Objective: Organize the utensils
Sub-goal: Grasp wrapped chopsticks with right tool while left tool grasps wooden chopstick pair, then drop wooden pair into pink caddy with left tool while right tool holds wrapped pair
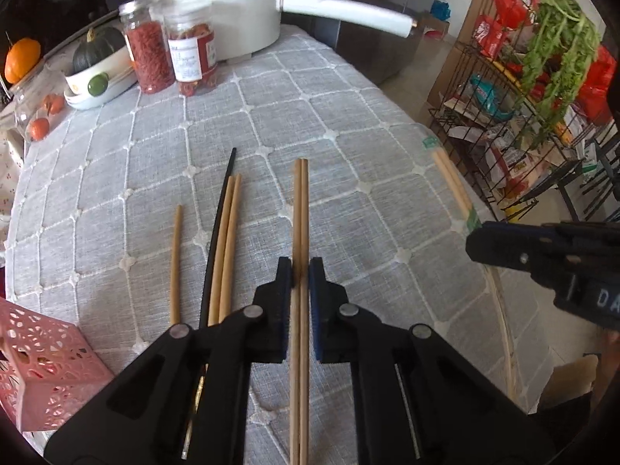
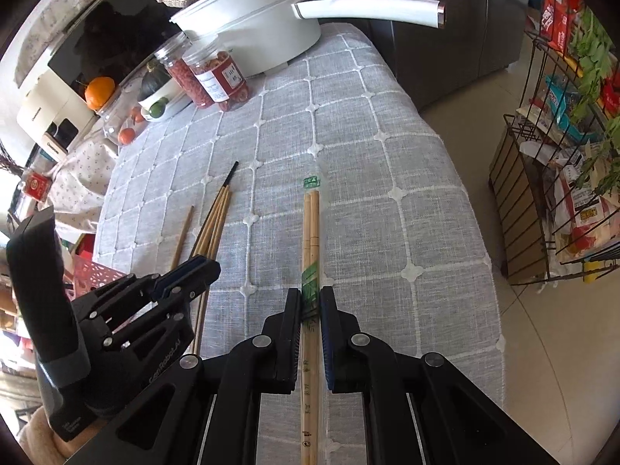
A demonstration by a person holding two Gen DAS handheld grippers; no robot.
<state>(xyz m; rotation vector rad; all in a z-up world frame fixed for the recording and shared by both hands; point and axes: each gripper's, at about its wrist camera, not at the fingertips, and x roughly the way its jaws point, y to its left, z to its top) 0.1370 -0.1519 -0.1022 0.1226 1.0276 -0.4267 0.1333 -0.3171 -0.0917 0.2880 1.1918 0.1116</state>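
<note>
My left gripper (image 1: 300, 271) is shut on a pair of wooden chopsticks (image 1: 300, 209) that point away over the grey tablecloth. My right gripper (image 2: 310, 302) is shut on a wrapped pair of bamboo chopsticks (image 2: 310, 228) with a green label. That wrapped pair also shows in the left wrist view (image 1: 451, 182) near the table's right edge. On the cloth lie a single wooden chopstick (image 1: 176, 263), a black chopstick (image 1: 219, 228) and two more wooden chopsticks (image 1: 228, 240). The left gripper shows in the right wrist view (image 2: 201, 267).
A pink perforated basket (image 1: 42, 364) stands at the near left. At the back are a white pot (image 1: 224, 7) with a long handle, two jars (image 1: 170, 50) and a bowl with a squash (image 1: 97, 69). A wire rack (image 1: 534, 116) stands right of the table edge (image 1: 500, 310).
</note>
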